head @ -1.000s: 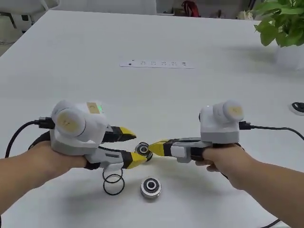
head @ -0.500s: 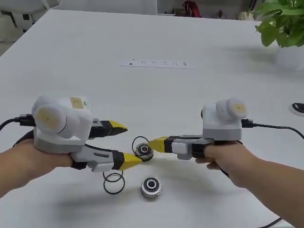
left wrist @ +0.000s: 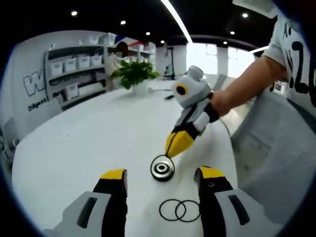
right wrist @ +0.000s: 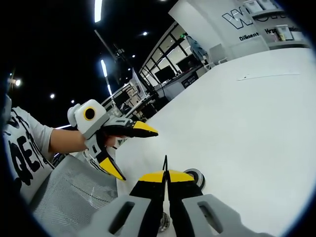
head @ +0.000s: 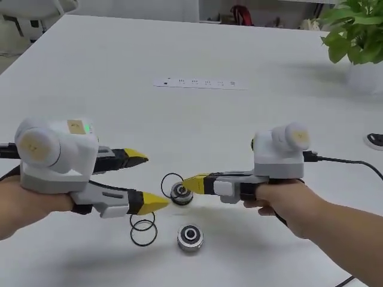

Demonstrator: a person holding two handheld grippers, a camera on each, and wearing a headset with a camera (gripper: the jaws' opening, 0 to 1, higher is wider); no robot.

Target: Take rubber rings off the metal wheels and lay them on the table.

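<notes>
The right tongs (head: 185, 181) are pressed together on a thin black rubber ring (head: 163, 180). In the right gripper view the ring is seen edge-on as a dark line rising from between the closed tips. The ring loops out from the pinch and lies against the metal wheel (head: 180, 193), which appears to rest on the white surface (head: 197, 119). Whether part of the ring is caught on the wheel cannot be told.

The left tongs (head: 151, 179) are spread wide and hold nothing. They are aimed at the wheel but kept apart from it.

The main risk is judged to come from the unrestrained wheel. If the ring is hooked on it, the wheel could be dragged, tipped or set rolling when the ring is pulled. It could also be knocked into the second wheel (head: 190, 237) lying near.

The ring could also be lost from the pinch. It is thin and gripped only at the tips, so under stretch it might slip free, then snap back or spring off across the surface.

If it is released carelessly, it could be dropped onto the two loose rings (head: 143, 227) just beside the wheel and become tangled with them.
</notes>
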